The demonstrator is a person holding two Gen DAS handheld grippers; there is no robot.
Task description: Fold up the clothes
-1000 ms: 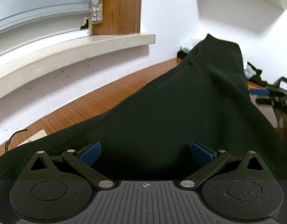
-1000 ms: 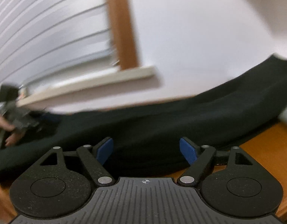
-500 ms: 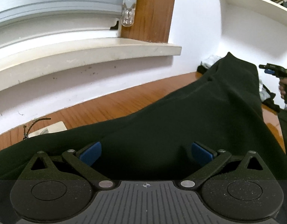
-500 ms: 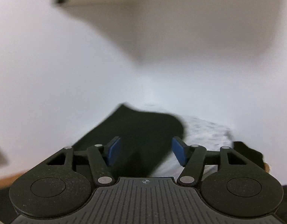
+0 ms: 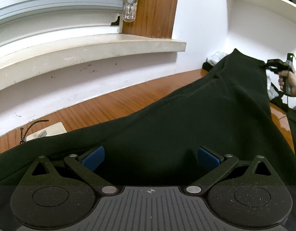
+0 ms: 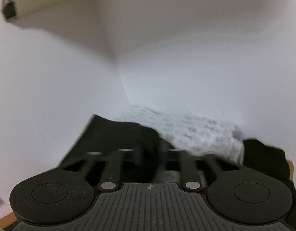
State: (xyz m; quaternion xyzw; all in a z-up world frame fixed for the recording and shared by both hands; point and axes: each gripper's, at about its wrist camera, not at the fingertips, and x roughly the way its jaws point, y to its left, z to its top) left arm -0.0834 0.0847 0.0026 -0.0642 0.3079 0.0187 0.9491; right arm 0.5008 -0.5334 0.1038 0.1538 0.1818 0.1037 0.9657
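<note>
Left wrist view: large black soft-knit garment (image 5: 186, 127) spread long across brown wooden worktop (image 5: 117, 104), running from just under the left gripper (image 5: 150, 158) away to the far right corner. Left gripper released, blue pads wide apart, hovering over the near part of the cloth, pinching nothing. Far end of garment lifted into a peak, pinched there by the right gripper (image 5: 267, 65), held in a person's hand (image 5: 288, 81) with pale sleeve cuff. Right wrist view: blurred, right gripper (image 6: 150, 154) with linkage drawn in and pads close together, black fabric lying between them; reads as clenched on the black garment, though blur hides the contact itself. Behind it a grey-white fuzzy textile heap (image 6: 196, 132) against white wall, another dark cloth lump (image 6: 263, 154) at right. Also small white tag with braided cord (image 5: 44, 132) at near left edge of garment, stone window sill (image 5: 90, 48) above. Progress judgement: no clean fold line, no stacked layers visible; garment stretched out, one end raised. Fits either straightening ahead of a fold or carrying the far end over mid-fold; cannot tell which. Neat folded bundle not seen anywhere in view, so folding not finished.
</note>
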